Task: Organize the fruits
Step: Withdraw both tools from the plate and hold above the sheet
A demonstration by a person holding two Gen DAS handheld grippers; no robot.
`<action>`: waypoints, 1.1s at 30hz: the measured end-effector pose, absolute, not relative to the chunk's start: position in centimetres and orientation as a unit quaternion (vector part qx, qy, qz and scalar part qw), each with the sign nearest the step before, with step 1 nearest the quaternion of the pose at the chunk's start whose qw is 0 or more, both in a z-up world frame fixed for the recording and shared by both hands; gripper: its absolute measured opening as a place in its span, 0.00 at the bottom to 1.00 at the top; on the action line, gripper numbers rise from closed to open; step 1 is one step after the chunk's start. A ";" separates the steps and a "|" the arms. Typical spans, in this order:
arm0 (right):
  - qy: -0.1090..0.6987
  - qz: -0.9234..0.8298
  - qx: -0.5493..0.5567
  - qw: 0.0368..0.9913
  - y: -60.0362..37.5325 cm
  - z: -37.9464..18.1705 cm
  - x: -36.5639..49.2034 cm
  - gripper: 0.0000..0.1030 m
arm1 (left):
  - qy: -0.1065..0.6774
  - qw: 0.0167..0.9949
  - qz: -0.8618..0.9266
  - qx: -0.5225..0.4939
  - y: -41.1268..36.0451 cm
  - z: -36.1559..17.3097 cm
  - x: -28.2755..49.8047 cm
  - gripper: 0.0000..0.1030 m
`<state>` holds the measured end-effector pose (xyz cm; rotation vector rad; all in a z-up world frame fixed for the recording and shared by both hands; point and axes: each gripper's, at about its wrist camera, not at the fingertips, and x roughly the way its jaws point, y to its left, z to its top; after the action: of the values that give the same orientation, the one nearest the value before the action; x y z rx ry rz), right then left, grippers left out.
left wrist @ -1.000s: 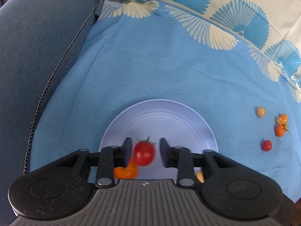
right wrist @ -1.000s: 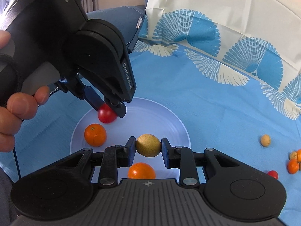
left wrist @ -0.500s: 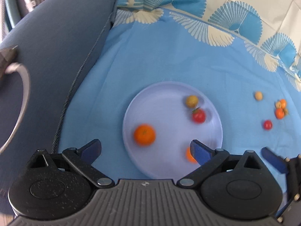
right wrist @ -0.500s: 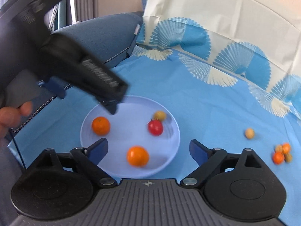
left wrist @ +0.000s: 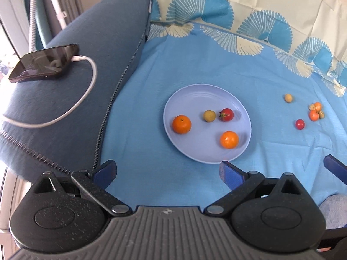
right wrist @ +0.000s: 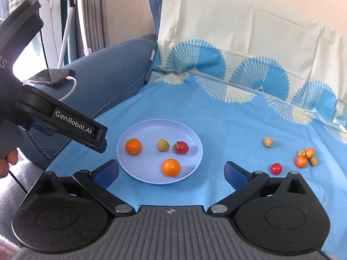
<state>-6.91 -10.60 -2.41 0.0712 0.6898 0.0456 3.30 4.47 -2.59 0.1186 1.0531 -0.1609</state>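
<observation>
A pale blue plate [left wrist: 193, 91] sits at the centre of the left wrist frame on a blue cloth [left wrist: 195, 60], holding four fruits: an orange [left wrist: 181, 124] at its left, a second orange [left wrist: 229, 139] lower right, a yellow-green fruit [left wrist: 209, 116] and a red tomato [left wrist: 226, 114] just beside each other in the middle. At the right of the frame, loose on the cloth, lie a small tan fruit [left wrist: 288, 98], a cherry tomato [left wrist: 300, 124] and a cluster of small orange fruits [left wrist: 315, 111]. The left gripper [left wrist: 168, 172], at the bottom edge, is spread wide and holds nothing; the right gripper [right wrist: 171, 172] is likewise spread and holds nothing. A phone [left wrist: 44, 62] with a white cable [left wrist: 86, 99] rests on the sofa arm [left wrist: 86, 43], upper left.
</observation>
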 end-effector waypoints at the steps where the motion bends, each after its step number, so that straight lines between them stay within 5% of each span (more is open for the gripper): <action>1: 0.334 0.020 0.035 0.942 -10.5 -2.1 -7.5 0.99 | 0.499 0.861 -0.076 0.055 4.5 -2.5 2.8 1.00; 33: 0.291 -0.011 0.057 0.955 -12.0 -0.1 -14.2 0.99 | 0.469 0.876 -0.089 0.075 4.2 0.1 -3.2 1.00</action>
<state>-14.16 -11.96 -0.07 0.1167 0.5910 -0.0222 -3.20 4.19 0.12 0.1567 0.9779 -0.1852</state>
